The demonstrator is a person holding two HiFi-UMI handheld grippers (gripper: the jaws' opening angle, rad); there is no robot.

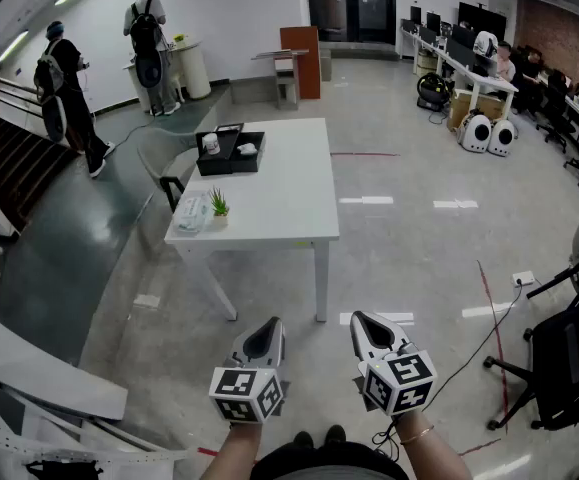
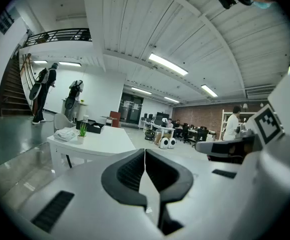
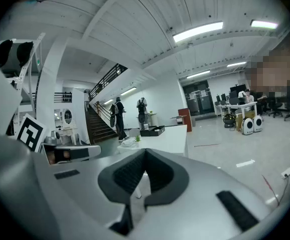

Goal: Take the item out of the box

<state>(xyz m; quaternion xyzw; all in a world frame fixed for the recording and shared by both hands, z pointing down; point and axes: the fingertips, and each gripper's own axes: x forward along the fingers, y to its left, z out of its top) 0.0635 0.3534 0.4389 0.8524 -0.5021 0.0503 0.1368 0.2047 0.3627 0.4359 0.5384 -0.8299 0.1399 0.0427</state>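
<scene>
**Step in hand: approach.** The left tool point(image 1: 272, 326) and the right tool point(image 1: 361, 324) are held side by side, low in front of the person. Both have their jaws closed on nothing and point slightly downward toward the table point(image 1: 289, 198), which stands well apart from them. The box point(image 1: 231, 153), black and open, sits at the table's far end, toward its left edge. The task's item is inside it and is untouched. Two pale things show there, a left item point(image 1: 210, 145) and a right item point(image 1: 247, 149), both too small to identify.

**Next move (judged).** The person needs to walk up to the table, probably along its right side, where the floor is bare. One tool must then open before it goes down into the box. The other tool may have to steady the box wall, since a light box could lift with the item.

**Count, left to right.**
- Person by the stairs point(image 1: 67, 88): one.
- Person at the wall point(image 1: 147, 33): one.
- Chair point(image 1: 159, 153), just beside the table's left edge: one.
- Cloth point(image 1: 191, 215), crumpled at the near left corner: one.
- Plant point(image 1: 218, 205), small and potted, just beside the cloth: one.
- Box: one, with two items in it.
- Table: one.
- Tools: two.
</scene>
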